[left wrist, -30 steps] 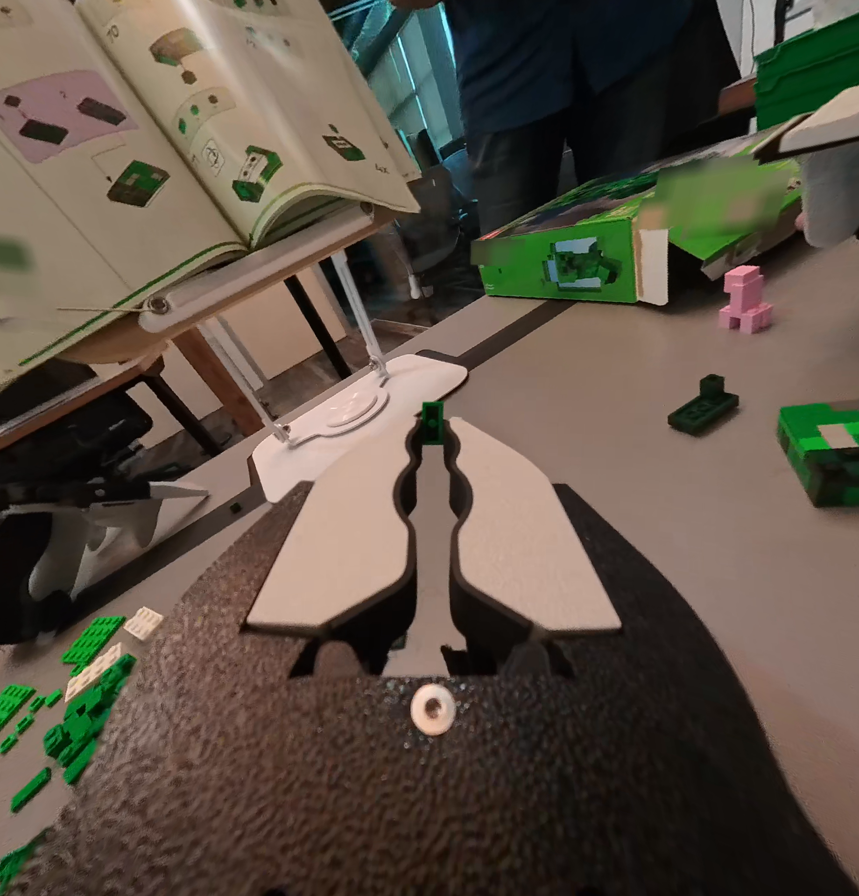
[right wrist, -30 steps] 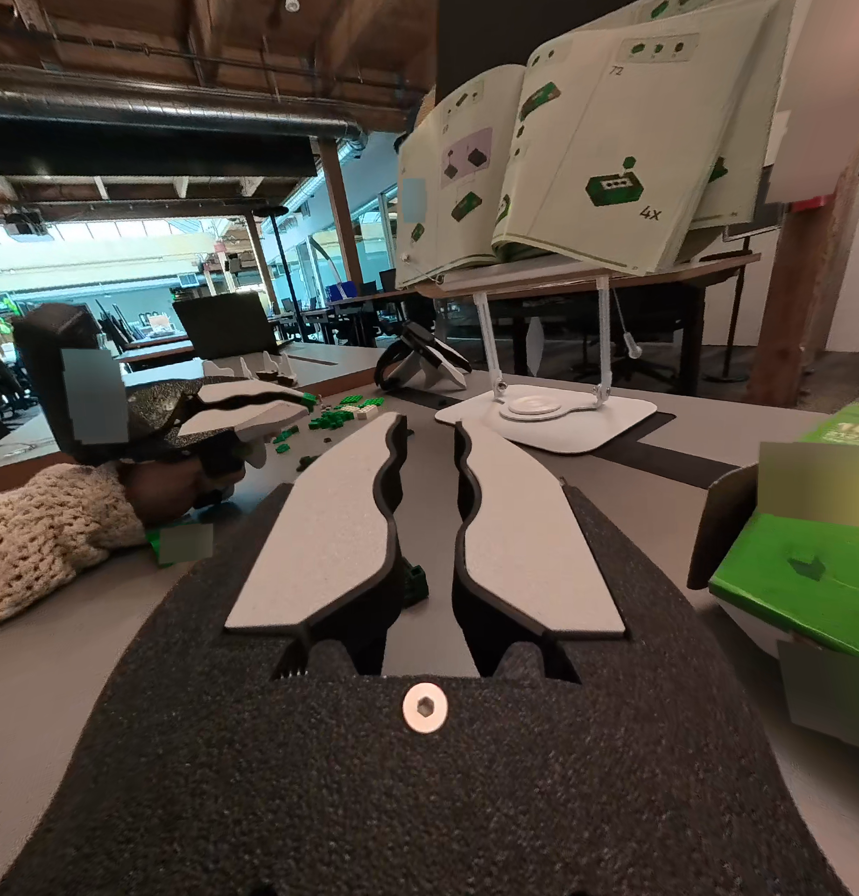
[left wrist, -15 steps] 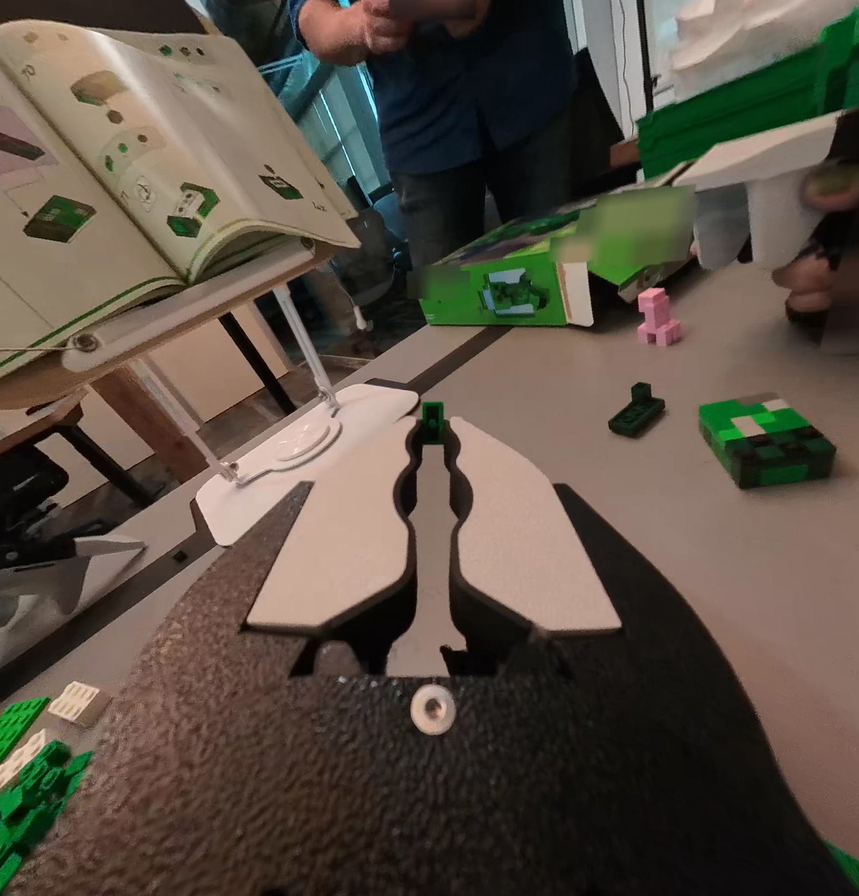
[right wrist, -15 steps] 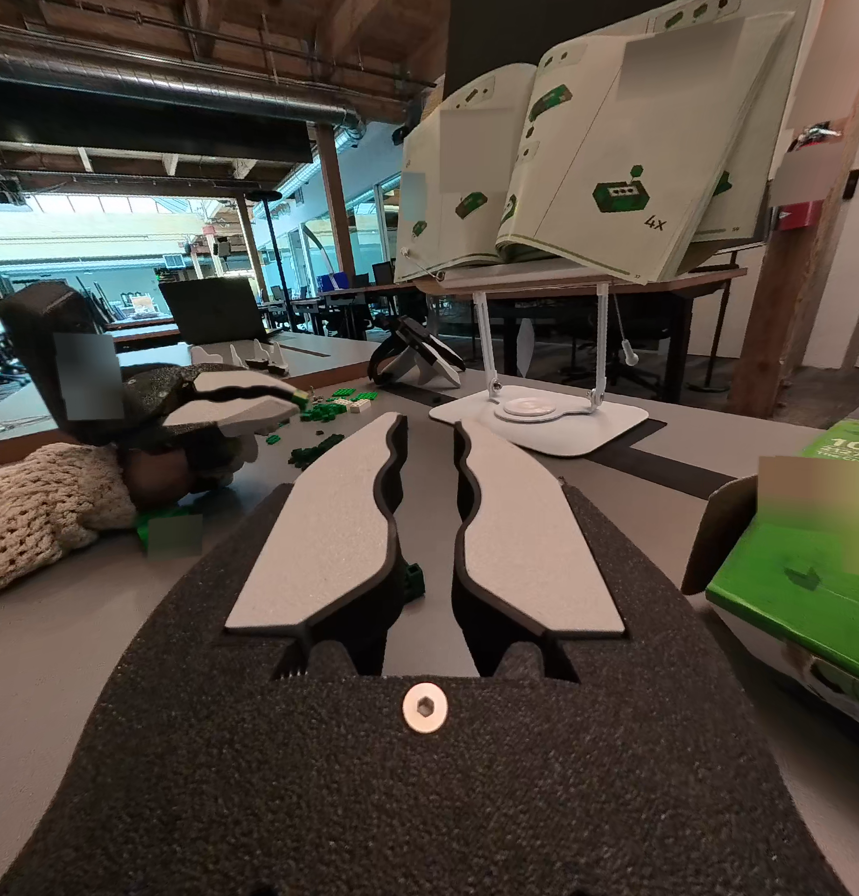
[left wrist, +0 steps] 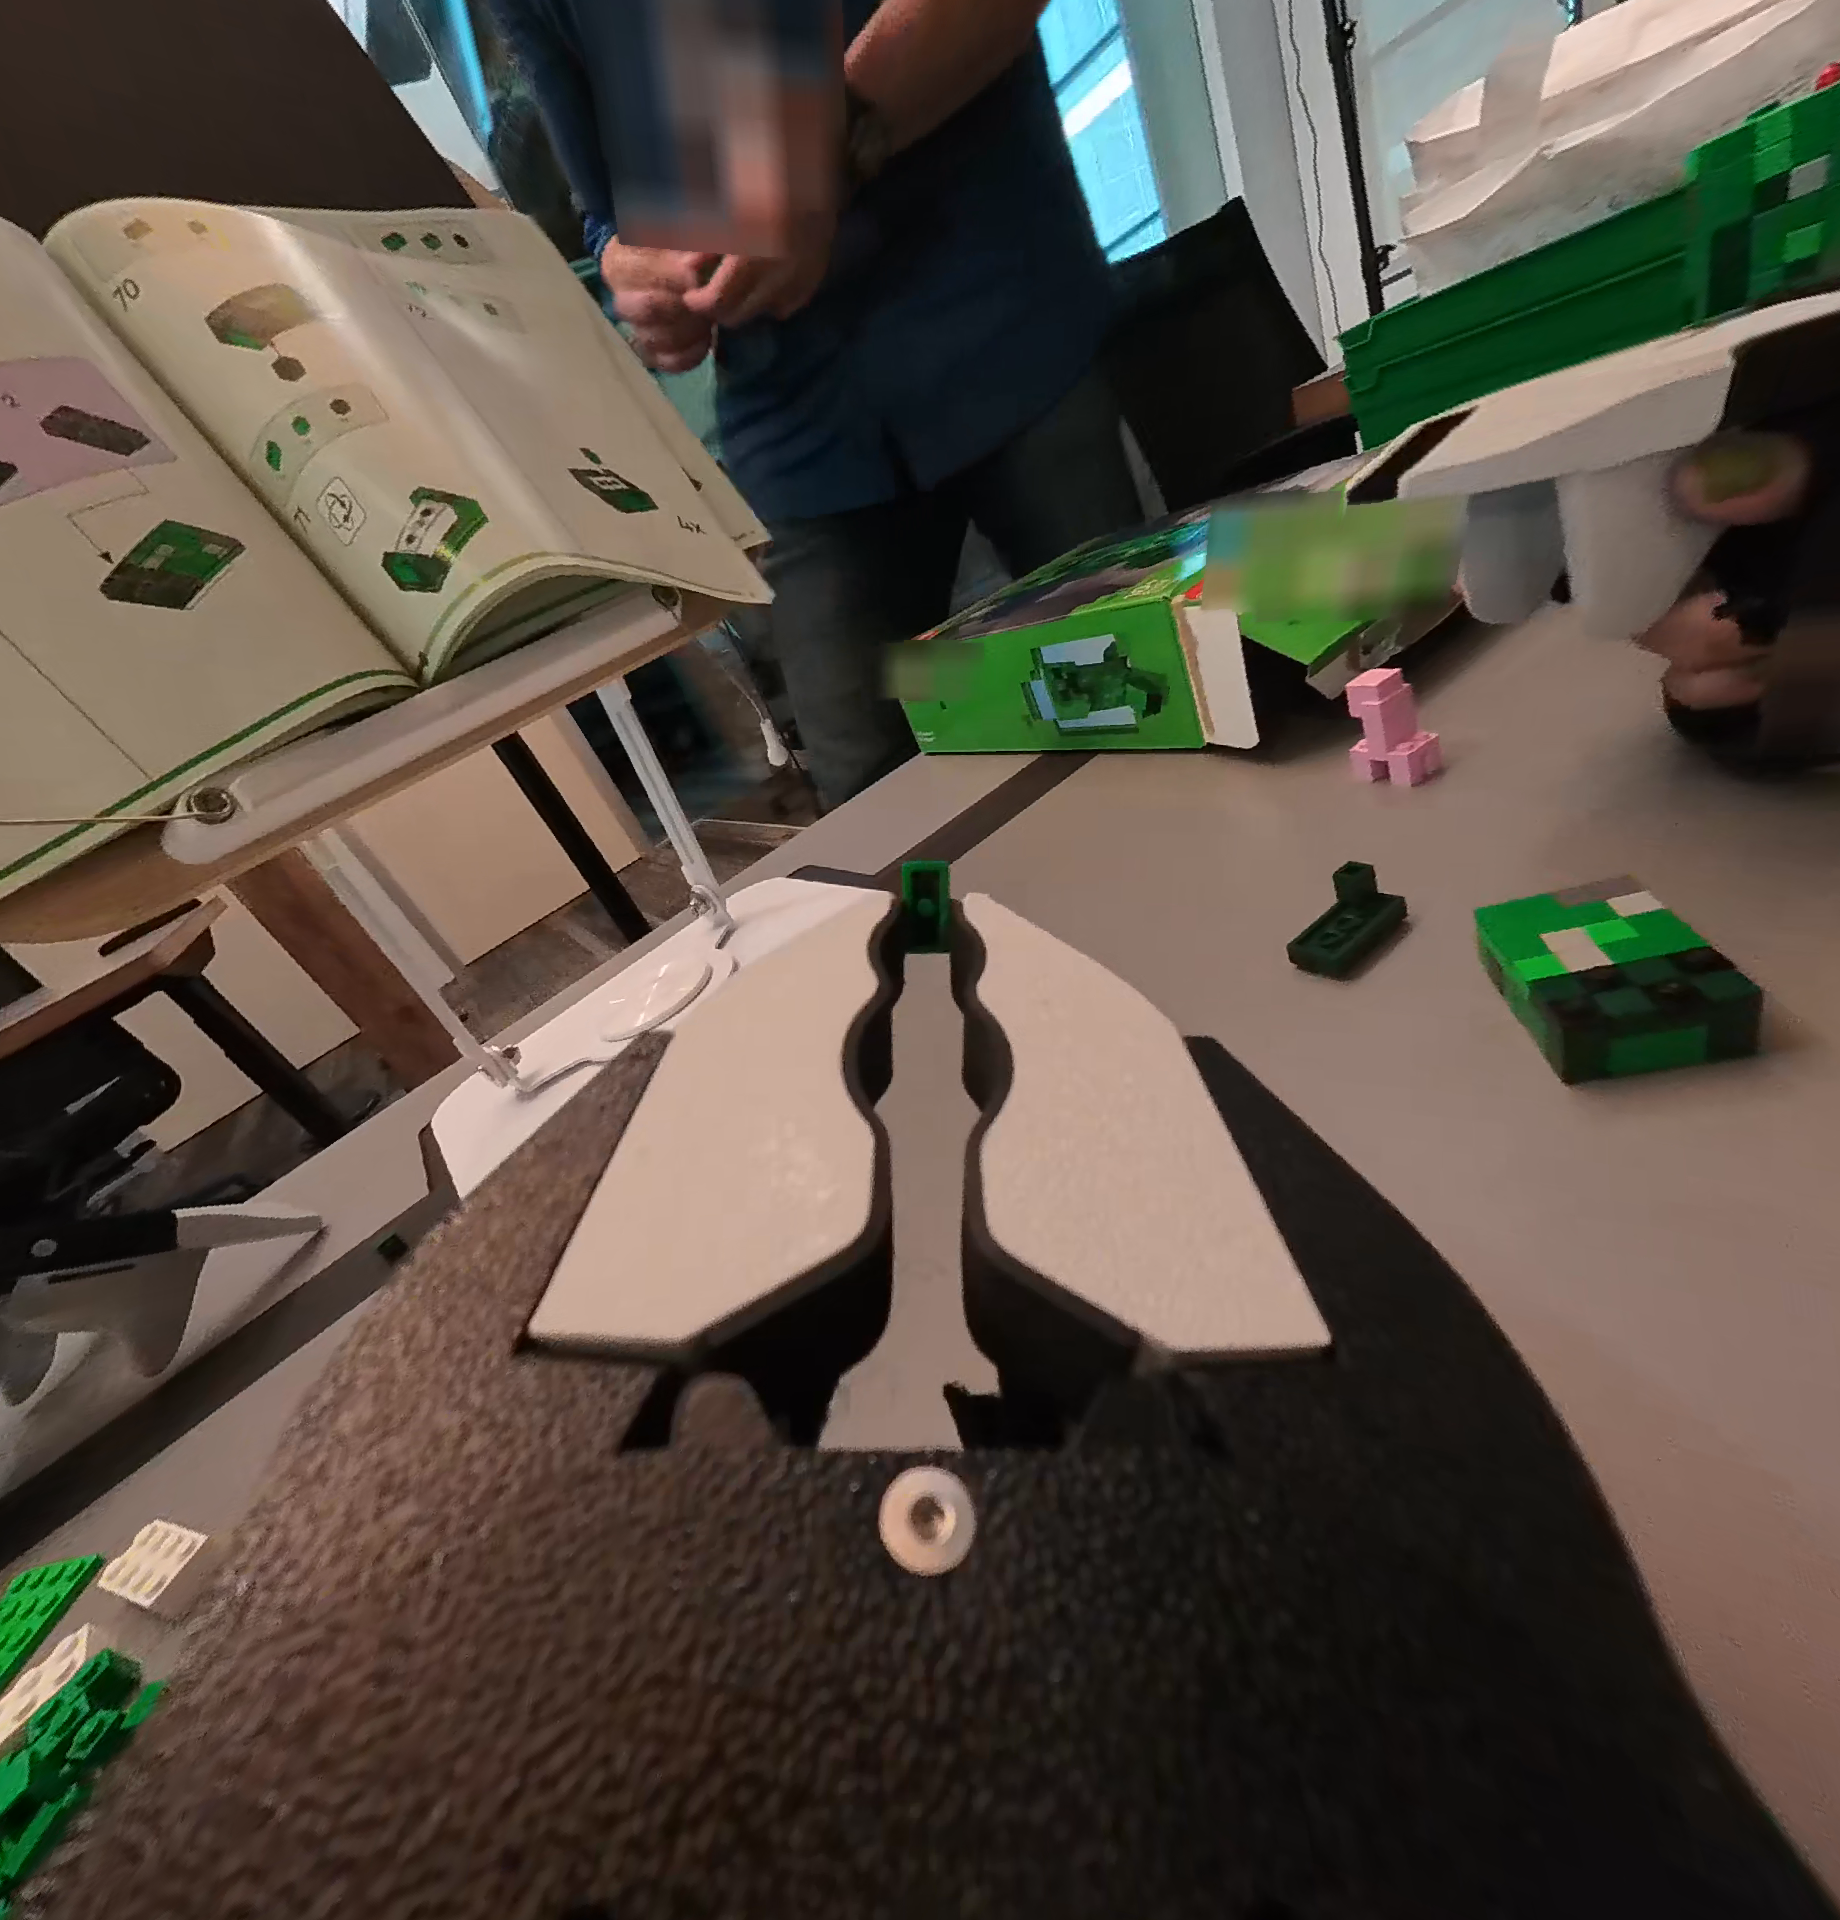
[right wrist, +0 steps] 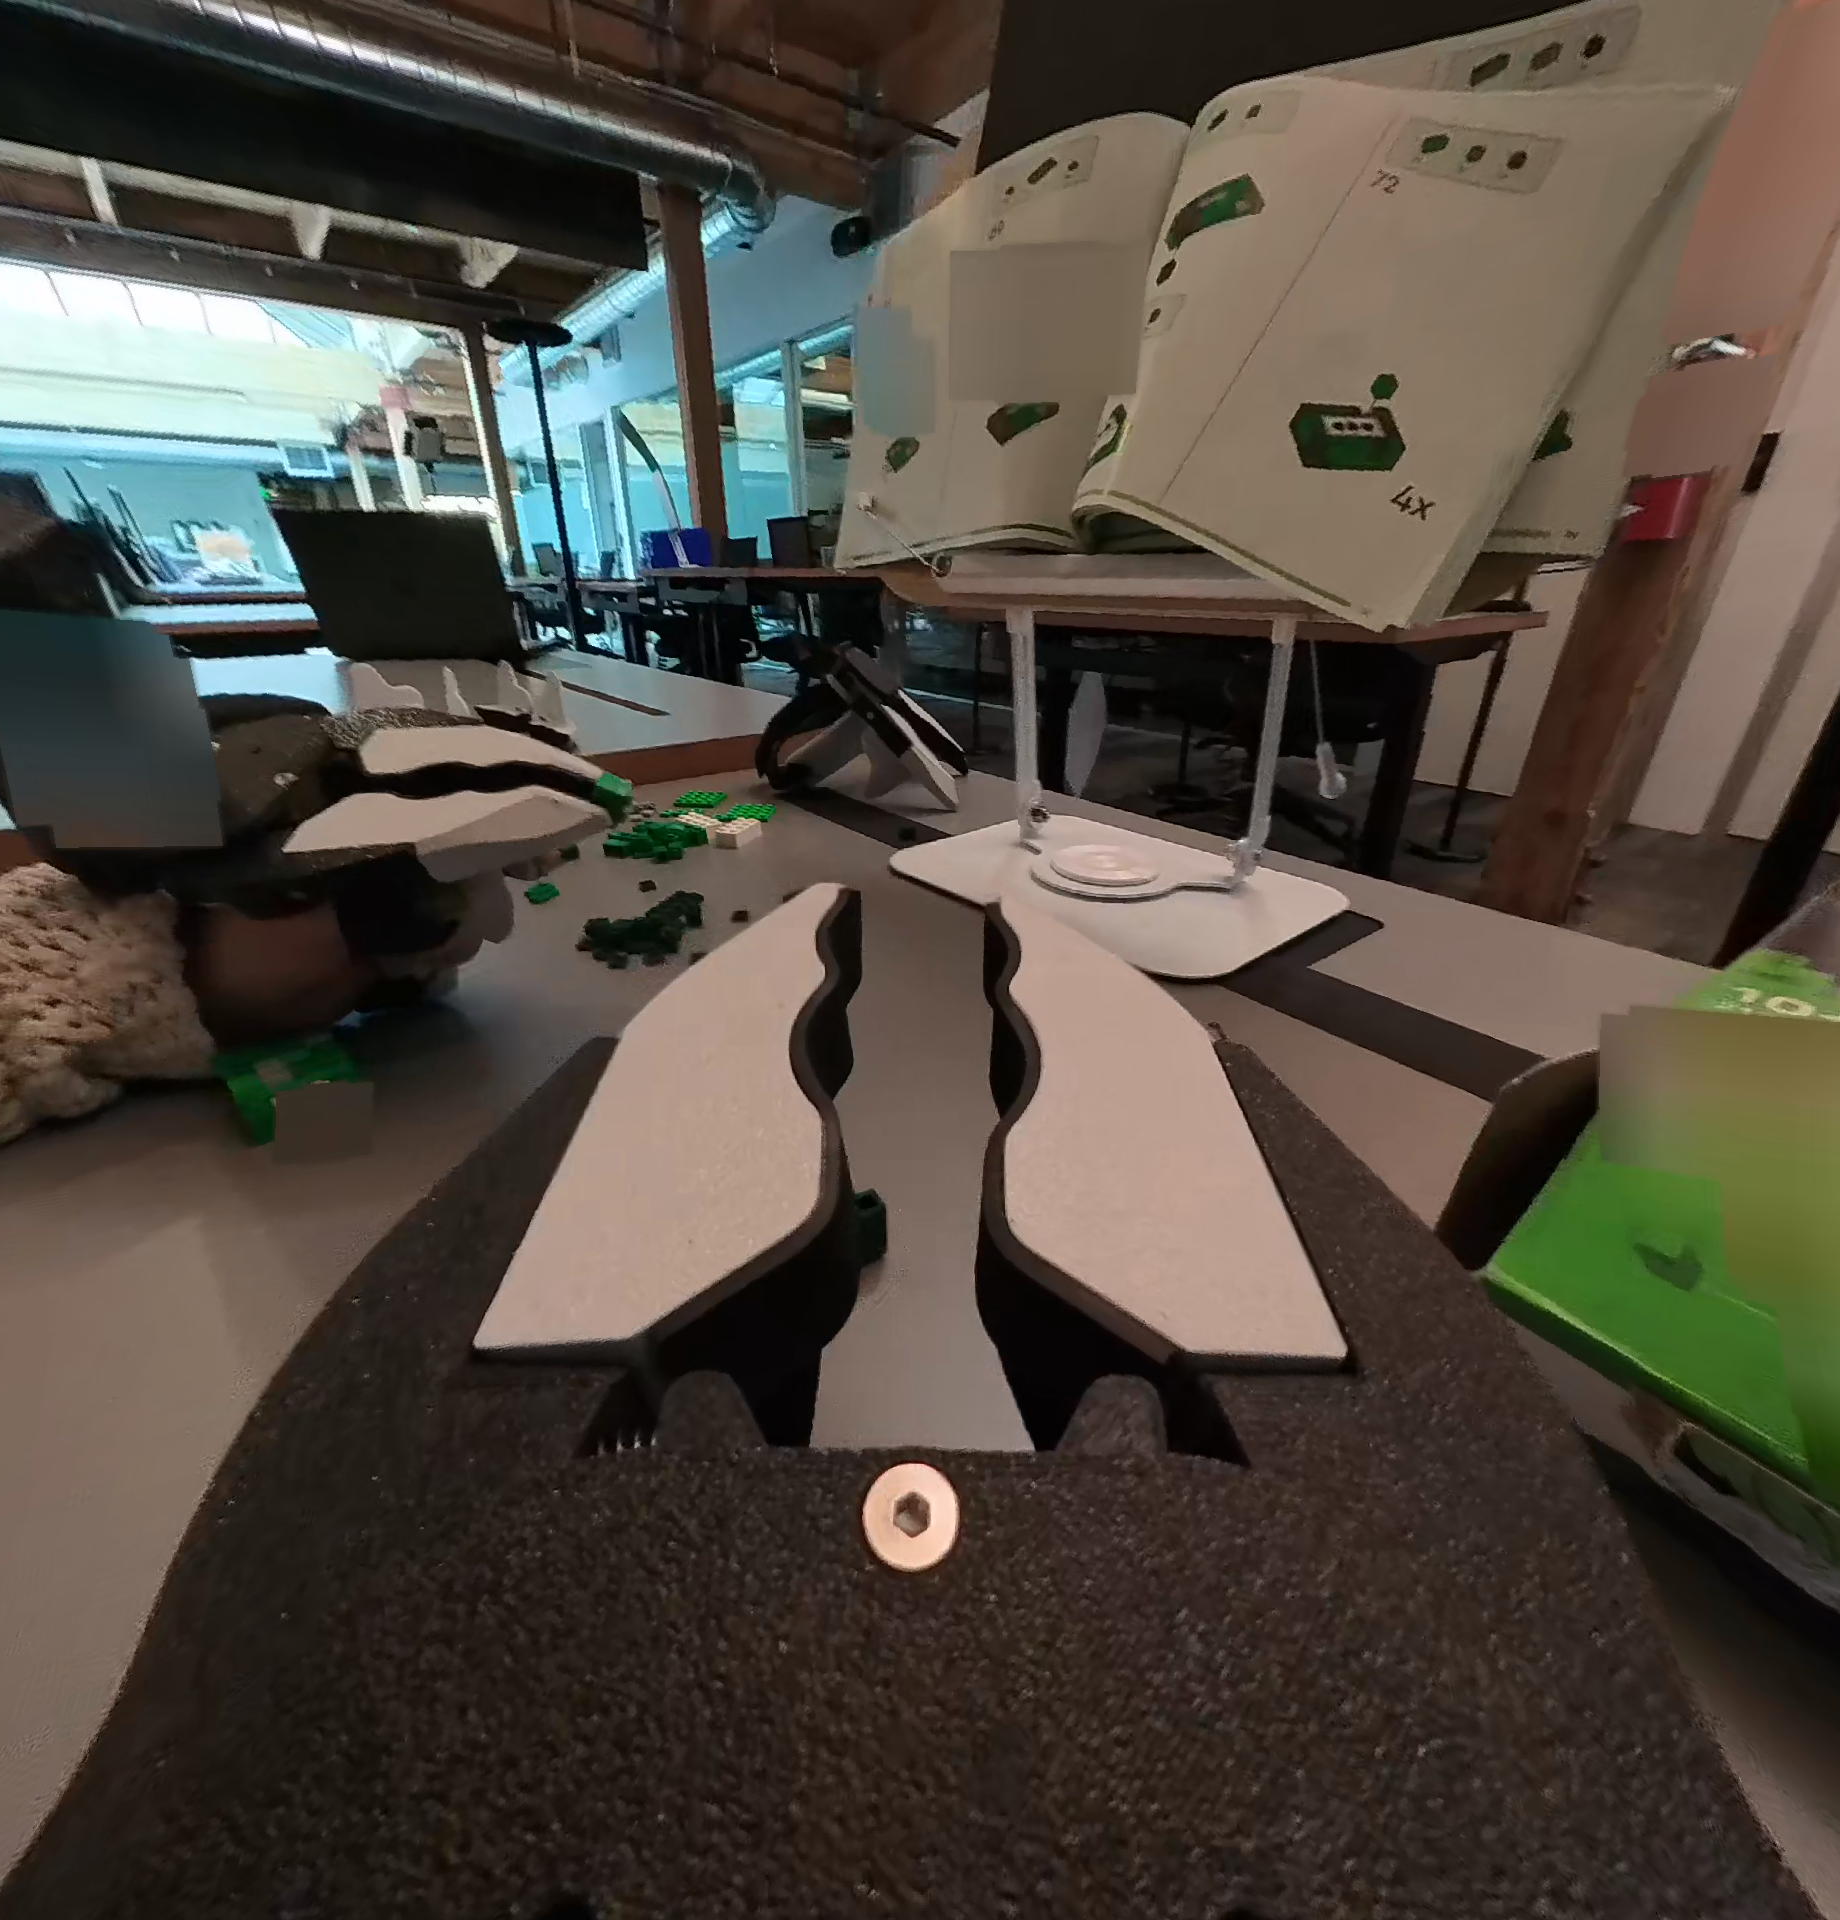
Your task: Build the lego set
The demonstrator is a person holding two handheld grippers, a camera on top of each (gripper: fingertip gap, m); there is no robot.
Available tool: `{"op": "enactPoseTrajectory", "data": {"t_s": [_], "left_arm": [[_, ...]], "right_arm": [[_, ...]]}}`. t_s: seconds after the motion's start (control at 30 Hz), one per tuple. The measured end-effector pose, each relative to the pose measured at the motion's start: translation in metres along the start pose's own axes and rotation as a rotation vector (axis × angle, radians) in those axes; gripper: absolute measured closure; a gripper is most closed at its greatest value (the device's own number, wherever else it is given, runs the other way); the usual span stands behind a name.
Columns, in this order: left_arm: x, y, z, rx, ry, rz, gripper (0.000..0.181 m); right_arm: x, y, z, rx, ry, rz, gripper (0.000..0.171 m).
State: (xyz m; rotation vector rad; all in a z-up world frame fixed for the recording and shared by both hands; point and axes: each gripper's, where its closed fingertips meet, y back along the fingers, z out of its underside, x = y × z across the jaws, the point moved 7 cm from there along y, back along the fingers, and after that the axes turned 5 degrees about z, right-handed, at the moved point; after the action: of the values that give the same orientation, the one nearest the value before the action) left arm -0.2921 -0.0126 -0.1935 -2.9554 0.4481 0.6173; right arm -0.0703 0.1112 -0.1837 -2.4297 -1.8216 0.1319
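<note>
My left gripper (left wrist: 926,923) is shut on a small green brick (left wrist: 924,891), held above the grey table (left wrist: 1518,1299). A dark green small assembly (left wrist: 1347,927) and a green and black block assembly (left wrist: 1612,987) lie ahead to its right. My right gripper (right wrist: 921,906) is open and empty, low over the table, with a dark green piece (right wrist: 870,1226) showing under its left finger. The left gripper (right wrist: 583,805) with its brick also shows at the left of the right wrist view. The right gripper (left wrist: 1581,436) shows at the top right of the left wrist view.
An open instruction book (left wrist: 272,436) rests on a white stand (left wrist: 677,997) at the table's far edge. A green box (left wrist: 1082,675) and a pink figure (left wrist: 1389,727) lie beyond. Loose green and white bricks (right wrist: 667,831) are piled at the left. A person in blue (left wrist: 895,312) stands behind the table.
My left gripper, still shut on the green brick, has swung away from the loose pile towards the two assemblies, which now sit closer. The right gripper has stayed open and barely moved.
</note>
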Motion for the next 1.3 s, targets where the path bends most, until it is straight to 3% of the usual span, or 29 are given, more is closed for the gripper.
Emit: {"op": "enactPoseTrajectory", "data": {"t_s": [0.1,0.2,0.37,0.53,0.87,1.3], "left_arm": [[0.001,0.001,-0.001,0.007,0.001,0.006,0.173],[0.001,0.002,-0.001,-0.001,-0.01,-0.006,0.173],[0.008,0.002,-0.003,0.016,-0.031,0.061,0.173],[0.016,-0.001,-0.004,0.015,-0.066,0.125,0.173],[0.028,-0.007,-0.003,-0.005,-0.089,0.218,0.173],[0.031,-0.005,-0.004,-0.01,-0.097,0.231,0.173]], "right_arm": [[-0.003,0.001,0.001,-0.043,0.064,0.015,0.151],[-0.01,0.0,0.008,-0.201,0.107,-0.043,0.157],[-0.009,-0.009,0.036,-0.596,0.18,-0.219,0.146],[-0.005,-0.022,0.053,-0.751,0.293,-0.335,0.139],[0.0,-0.034,0.057,-0.801,0.225,-0.489,0.147],[-0.003,-0.035,0.057,-0.794,0.235,-0.484,0.156]]}}
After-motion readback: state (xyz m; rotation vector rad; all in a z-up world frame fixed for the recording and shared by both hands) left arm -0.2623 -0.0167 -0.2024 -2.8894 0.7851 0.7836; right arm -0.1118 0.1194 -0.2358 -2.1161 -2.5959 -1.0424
